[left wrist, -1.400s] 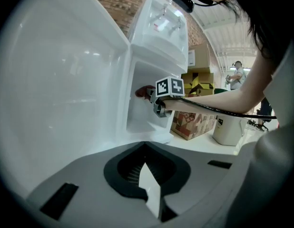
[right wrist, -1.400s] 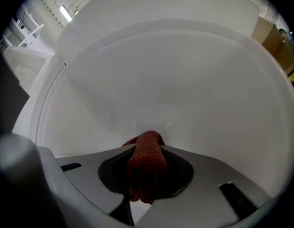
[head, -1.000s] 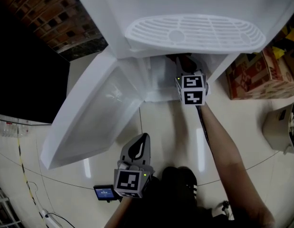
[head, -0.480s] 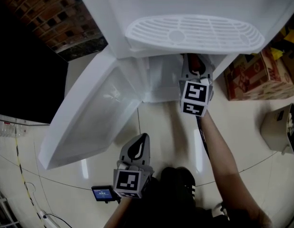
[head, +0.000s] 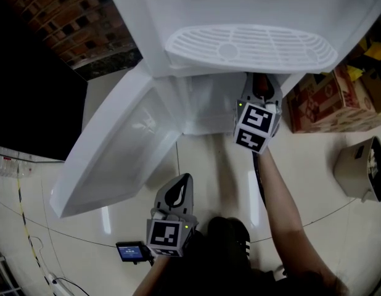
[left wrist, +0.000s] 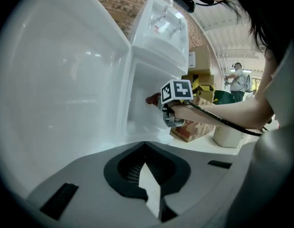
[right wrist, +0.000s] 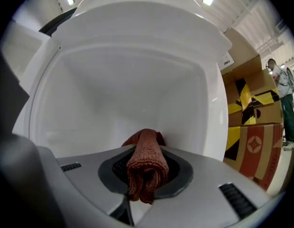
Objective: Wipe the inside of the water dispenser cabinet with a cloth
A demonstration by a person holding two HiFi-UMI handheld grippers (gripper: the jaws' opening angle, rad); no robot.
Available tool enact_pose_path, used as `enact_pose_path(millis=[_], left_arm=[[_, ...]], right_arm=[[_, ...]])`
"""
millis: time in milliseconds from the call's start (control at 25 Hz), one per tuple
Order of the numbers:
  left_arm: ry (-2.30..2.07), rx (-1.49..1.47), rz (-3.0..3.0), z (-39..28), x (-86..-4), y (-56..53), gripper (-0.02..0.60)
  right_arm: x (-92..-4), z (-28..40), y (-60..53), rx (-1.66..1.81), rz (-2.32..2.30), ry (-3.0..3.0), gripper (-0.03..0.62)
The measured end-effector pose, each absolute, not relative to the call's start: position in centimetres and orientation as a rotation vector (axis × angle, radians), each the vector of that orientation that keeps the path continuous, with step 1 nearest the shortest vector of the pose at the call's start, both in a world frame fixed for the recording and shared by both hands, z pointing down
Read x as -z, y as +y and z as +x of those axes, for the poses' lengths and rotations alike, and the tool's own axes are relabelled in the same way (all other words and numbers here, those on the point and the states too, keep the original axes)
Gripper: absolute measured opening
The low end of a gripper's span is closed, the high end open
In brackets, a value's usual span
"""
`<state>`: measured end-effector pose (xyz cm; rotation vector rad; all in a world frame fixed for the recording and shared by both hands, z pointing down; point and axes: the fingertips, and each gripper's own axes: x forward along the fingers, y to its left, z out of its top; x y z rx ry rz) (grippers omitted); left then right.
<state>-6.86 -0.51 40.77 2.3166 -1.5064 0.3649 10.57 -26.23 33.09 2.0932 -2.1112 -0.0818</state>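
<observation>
The white water dispenser's lower cabinet (head: 206, 106) stands with its door (head: 116, 153) swung out to the left. My right gripper (head: 259, 92) is at the cabinet's mouth on its right side, shut on a folded red-brown cloth (head: 260, 82). In the right gripper view the cloth (right wrist: 146, 167) bulges out between the jaws, in front of the bare white back wall (right wrist: 128, 89). My left gripper (head: 180, 189) hangs low near my body, well clear of the cabinet, shut and holding nothing. From the left gripper view I see the right gripper (left wrist: 159, 100) and the cloth (left wrist: 151, 99) at the opening.
The ribbed drip tray (head: 249, 45) overhangs the cabinet opening. Cardboard boxes (head: 329, 97) stand right of the dispenser, with a beige bin (head: 363, 168) nearer me. A small device with a lit screen (head: 132, 250) lies on the tiled floor. A person (right wrist: 282, 94) stands far off.
My right gripper has slid to the right and drawn back slightly from the cabinet with the cloth still held. The left gripper has stayed put.
</observation>
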Motion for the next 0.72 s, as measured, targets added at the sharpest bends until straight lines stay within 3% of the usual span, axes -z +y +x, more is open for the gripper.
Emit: enact_pose_path(millis=[440, 560, 720], left_arm=[[-1.546, -0.306, 2.254, -7.1, -39.8, -1.0, -0.020], [-1.548, -0.305, 2.256, -7.0, -39.7, -0.9, -0.020], [-1.539, -0.306, 2.269, -6.3, -39.4, -0.7, -0.020]], right_arm=[[-44.7, 11.7, -23.6, -0.167, 1.901, -1.986, 0.077], [-43.3, 11.4, -23.2, -0.137, 1.902, -2.041, 0.077], [-35.3, 11.1, -22.2, 0.061, 1.999, -2.178, 0.077]])
